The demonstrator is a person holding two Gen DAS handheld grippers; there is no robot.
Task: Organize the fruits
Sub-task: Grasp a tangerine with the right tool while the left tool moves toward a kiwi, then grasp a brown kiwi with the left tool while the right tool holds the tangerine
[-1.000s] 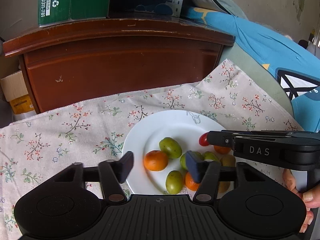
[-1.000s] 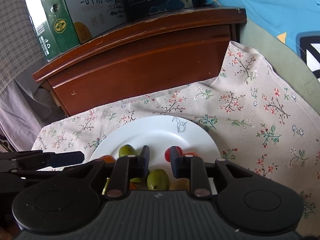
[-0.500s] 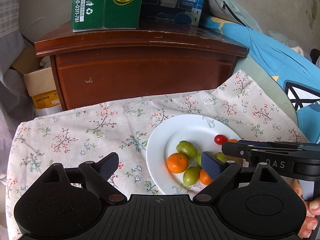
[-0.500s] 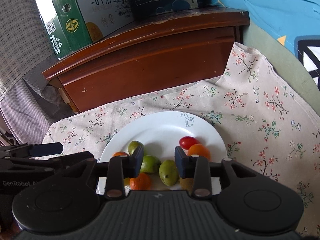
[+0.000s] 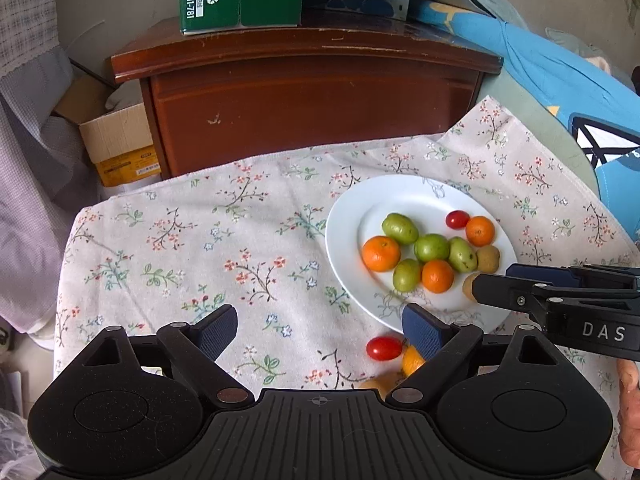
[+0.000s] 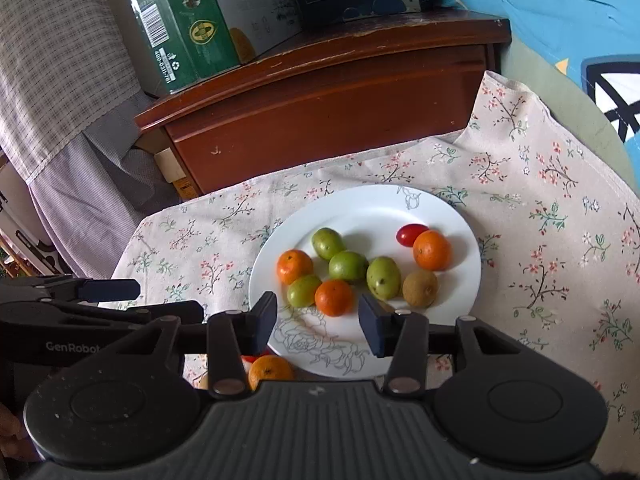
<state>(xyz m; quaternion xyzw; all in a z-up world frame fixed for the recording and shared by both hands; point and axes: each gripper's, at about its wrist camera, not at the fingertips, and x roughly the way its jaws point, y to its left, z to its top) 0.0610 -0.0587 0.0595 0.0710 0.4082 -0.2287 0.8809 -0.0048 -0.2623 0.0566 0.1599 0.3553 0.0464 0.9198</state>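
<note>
Both grippers, left [image 5: 320, 330] and right [image 6: 317, 322], empty with fingers apart; loose cherry tomato [image 5: 384, 347] near the plate [image 5: 344, 264] rim rolls off if nudged.

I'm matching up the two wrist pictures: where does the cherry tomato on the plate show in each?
Left wrist: cherry tomato sits right of centre, at the far side of the white plate, beside an orange.
Right wrist: cherry tomato sits just right of centre, touching that orange.
Shared landmark: the wooden cabinet behind the plate.
</note>
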